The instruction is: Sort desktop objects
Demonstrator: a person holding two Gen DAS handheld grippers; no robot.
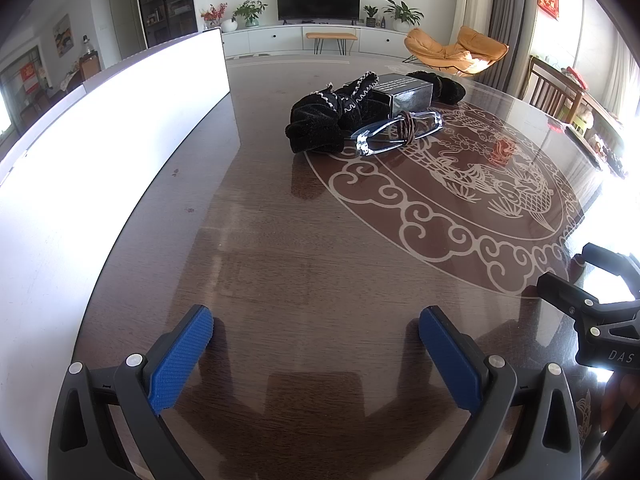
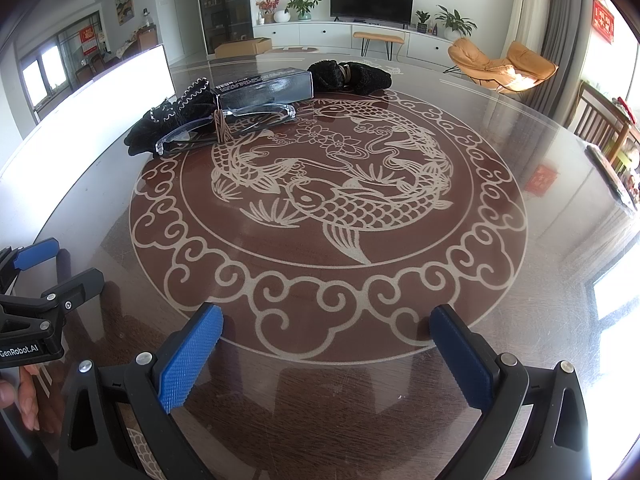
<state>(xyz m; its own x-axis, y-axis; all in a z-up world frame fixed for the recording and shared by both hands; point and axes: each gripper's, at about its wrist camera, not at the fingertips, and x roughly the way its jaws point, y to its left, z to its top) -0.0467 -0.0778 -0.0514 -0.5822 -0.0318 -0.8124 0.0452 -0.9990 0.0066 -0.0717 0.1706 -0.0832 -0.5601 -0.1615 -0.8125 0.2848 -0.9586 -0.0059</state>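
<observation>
A pile lies at the far side of the round table: a black trimmed cloth [image 1: 320, 120] [image 2: 172, 120], a dark rectangular box [image 1: 408, 94] [image 2: 264, 86], clear glasses [image 1: 396, 132] [image 2: 224, 124] with a brown hair tie [image 1: 406, 124] [image 2: 222, 128] looped on them, and another black fuzzy piece [image 1: 440, 84] [image 2: 352, 74] behind the box. My left gripper [image 1: 316, 332] is open and empty, low over the near table. My right gripper [image 2: 326, 332] is open and empty, also near. Both are far from the pile.
A long white box [image 1: 100, 168] [image 2: 88, 112] stands along the table's left side. The table top [image 2: 500, 288] is glass over wood with a carp pattern. Wooden chairs [image 2: 600, 120] stand at the right. Each gripper shows at the edge of the other's view.
</observation>
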